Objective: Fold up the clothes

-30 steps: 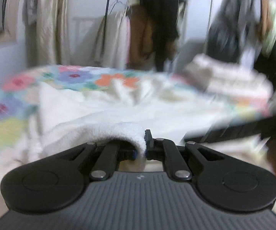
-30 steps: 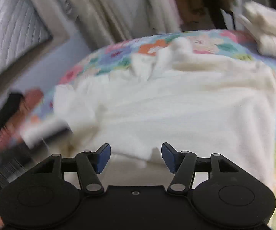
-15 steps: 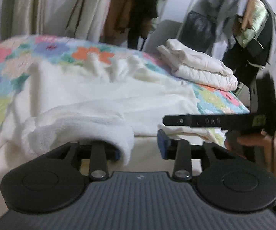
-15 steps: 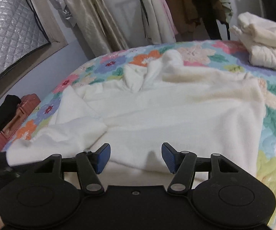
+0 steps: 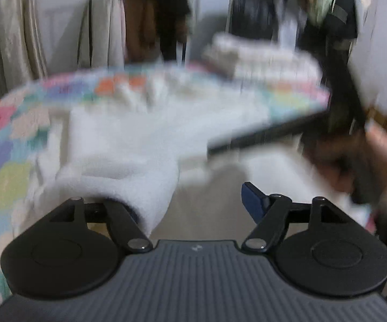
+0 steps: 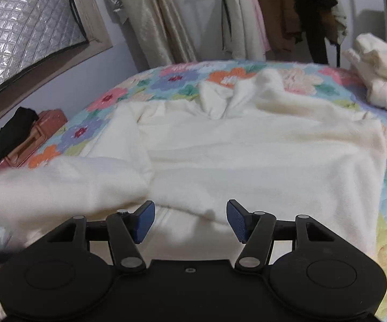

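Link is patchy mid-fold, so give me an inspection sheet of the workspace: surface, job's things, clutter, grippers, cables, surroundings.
Surface: bed under a floral quilt.
Job's things: white fleece garment spread flat, sleeve folded inward; folded cream stack at the far right.
Clutter: brown case with a black item on it, left edge.
Grippers: left gripper jaws opening, sleeve end draped over one finger; right gripper open, empty.
Cables: nothing seen.
Surroundings: clothes rack, curtains, quilted silver panel.
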Motion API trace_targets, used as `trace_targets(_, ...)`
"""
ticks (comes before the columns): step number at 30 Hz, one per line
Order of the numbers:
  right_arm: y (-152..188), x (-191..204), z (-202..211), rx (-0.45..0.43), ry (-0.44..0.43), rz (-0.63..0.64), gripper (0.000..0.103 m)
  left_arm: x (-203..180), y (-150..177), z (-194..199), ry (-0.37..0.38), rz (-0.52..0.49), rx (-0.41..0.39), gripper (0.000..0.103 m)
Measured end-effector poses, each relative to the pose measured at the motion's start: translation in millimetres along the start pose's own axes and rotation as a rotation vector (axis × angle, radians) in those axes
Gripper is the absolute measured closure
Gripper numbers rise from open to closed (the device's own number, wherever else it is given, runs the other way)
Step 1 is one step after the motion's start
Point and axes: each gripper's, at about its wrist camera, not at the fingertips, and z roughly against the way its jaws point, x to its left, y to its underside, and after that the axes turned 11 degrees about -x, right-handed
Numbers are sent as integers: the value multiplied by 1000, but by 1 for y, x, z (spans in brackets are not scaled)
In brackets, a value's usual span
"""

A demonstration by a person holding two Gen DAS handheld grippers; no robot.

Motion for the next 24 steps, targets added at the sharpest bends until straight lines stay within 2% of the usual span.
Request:
trace_targets(2,5,-1,-1,15,-27,-36,38,1,14,-13,-59,48,105,32)
trace_targets(4,9,1,-2,29,-64,-55,38,6,21,-16,-107,117,141,32)
trace_targets(5,10,6,-1,33,-90,-40,38,14,22,-15,-123,185,144,32)
trace_targets(7,11,21,1,34,-147,21,38,42,26,-5,-125,435,116,32)
trace_targets(9,12,39,4,31,-213,100,38,74,43,12,-97,755,57,31)
trace_targets(10,13,48,6,35,-248,138,38,86,54,21,-64,877,10,31)
trace_targets(11,14,56,6,40,-276,168,38,96,61,29,-54,943,-29,31)
trace_targets(12,17,63,7,45,-301,194,38,103,65,35,-64,960,-61,32)
trace_targets(14,22,78,4,54,-335,225,38,115,71,48,-149,962,-115,34)
trace_targets(16,27,96,-4,74,-350,257,38,123,75,53,-173,980,-139,34)
trace_targets(19,36,131,-18,98,-333,370,35,132,80,54,-180,1004,-157,34)
trace_targets(20,39,141,-24,103,-325,414,29,133,79,52,-195,1000,-157,34)
trace_targets(21,43,151,-32,110,-301,459,24,134,78,49,-212,993,-155,34)
trace_targets(22,46,159,-38,102,-262,511,24,134,78,46,-230,985,-150,34)
trace_targets(23,50,167,-43,87,-220,567,27,135,78,42,-248,980,-146,34)
trace_targets(24,53,171,-46,57,-189,608,42,135,79,39,-263,972,-145,34)
